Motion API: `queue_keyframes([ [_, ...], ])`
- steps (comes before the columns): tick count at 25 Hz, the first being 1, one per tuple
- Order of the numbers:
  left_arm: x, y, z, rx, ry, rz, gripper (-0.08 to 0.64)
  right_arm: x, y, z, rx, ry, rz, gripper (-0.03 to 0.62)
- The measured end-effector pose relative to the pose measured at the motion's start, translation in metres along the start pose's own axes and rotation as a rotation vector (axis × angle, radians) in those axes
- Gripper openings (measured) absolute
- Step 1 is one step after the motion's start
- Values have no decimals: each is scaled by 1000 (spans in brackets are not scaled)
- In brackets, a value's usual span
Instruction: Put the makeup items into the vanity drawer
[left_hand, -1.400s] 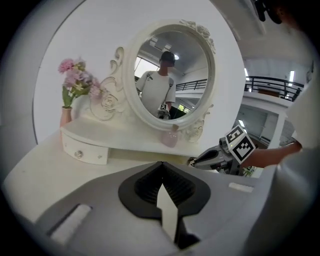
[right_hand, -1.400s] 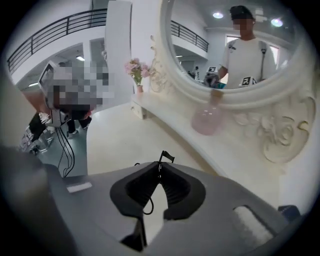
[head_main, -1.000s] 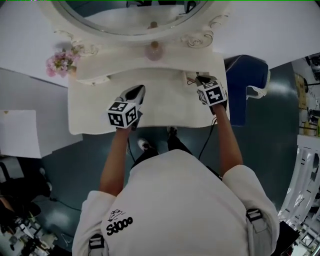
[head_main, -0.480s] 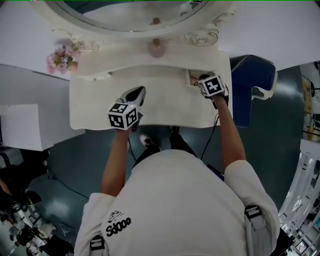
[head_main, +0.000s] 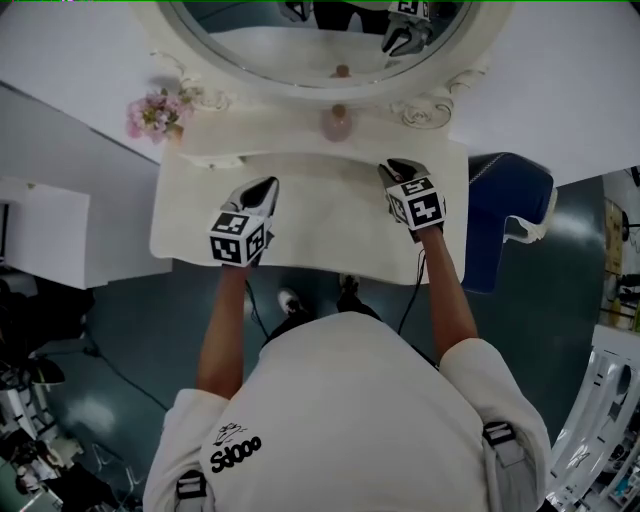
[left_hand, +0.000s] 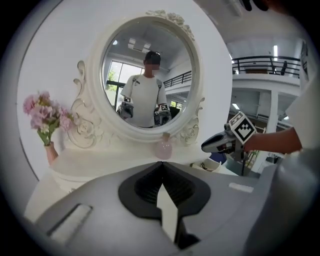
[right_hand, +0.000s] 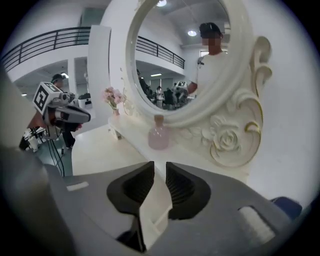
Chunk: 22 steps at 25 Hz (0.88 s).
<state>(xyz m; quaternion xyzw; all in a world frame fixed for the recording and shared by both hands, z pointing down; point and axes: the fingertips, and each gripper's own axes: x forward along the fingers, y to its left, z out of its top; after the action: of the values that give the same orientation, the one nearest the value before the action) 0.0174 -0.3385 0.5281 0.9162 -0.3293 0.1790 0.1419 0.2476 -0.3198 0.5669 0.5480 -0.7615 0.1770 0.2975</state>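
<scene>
Items in front of me, on and around the white vanity top (head_main: 320, 225):

1. My left gripper (left_hand: 161, 165): jaws pressed together, with nothing between them. It hangs above the left half of the top and points at the mirror (left_hand: 147, 75).

2. My right gripper (right_hand: 160, 167): jaws a narrow gap apart, having just been opening, and nothing is between them. It hangs above the right half of the top, and its tip is near the raised back shelf.

3. Pink bottle (head_main: 338, 123): the one makeup item I can see. It stands upright on the raised shelf at the foot of the mirror, about midway between my two grippers. It is well clear of both, and neither touches it.

4. Pink flowers (head_main: 155, 113): in a small vase at the left end of the same shelf, beside the carved mirror frame.

5. Blue chair (head_main: 505, 200): on the floor just beside the right end of the vanity.

6. Vanity drawer: I cannot make it out for certain in any view.
</scene>
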Motion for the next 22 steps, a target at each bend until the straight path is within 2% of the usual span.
queue_keyframes([
  [5, -40, 23, 56, 133, -95, 99, 20, -24, 42, 91, -149, -187, 23, 10],
  [8, -66, 37, 95, 190, -171, 160, 20, -41, 60, 151, -198, -314, 32, 2],
  [11, -91, 41, 127, 244, -234, 189, 20, -61, 78, 197, -261, -410, 28, 2],
  [17, -132, 33, 177, 346, -345, 204, 20, -100, 109, 251, -335, -542, 38, 2],
  [22, -148, 24, 197, 392, -398, 188, 20, -115, 129, 275, -387, -589, 48, 2],
])
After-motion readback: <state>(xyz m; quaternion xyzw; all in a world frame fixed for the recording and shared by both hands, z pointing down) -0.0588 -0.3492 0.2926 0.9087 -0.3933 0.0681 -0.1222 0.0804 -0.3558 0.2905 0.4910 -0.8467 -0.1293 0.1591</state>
